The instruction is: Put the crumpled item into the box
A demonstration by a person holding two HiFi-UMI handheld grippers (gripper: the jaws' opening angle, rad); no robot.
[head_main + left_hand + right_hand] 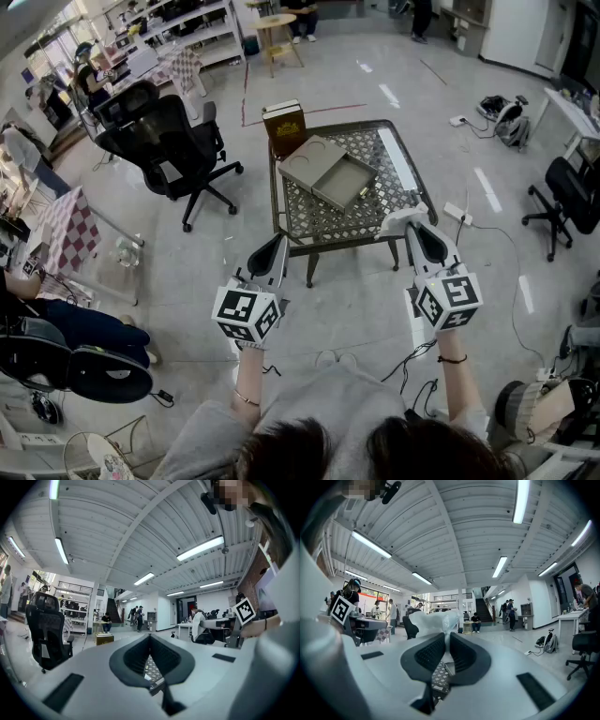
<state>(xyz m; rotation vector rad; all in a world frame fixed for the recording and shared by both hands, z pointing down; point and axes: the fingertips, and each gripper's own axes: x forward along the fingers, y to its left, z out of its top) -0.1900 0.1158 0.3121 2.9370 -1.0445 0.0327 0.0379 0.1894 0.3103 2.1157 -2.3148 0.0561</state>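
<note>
Bench [323, 223]: lattice top, carries the box.
Box [330, 173]: open, mouth up, likely to take the wad [433, 620].
Right tool [446, 638]: jaws nipped on the wad, near the bench edge.
Left tool [150, 638]: jaws together, empty, held aside.
Wad: white, outside the box.

Both forearms reach forward and down from the body, left forearm [247, 380] and right forearm [455, 382] roughly parallel, well apart. Left tongs [274, 246] point away from the person, jaws pressed together, nothing between them. Right tongs [419, 232] sit slightly further forward, jaws nearly together, pinching a white crumpled item [433, 620] at the tips. Thin band on each wrist.
</note>
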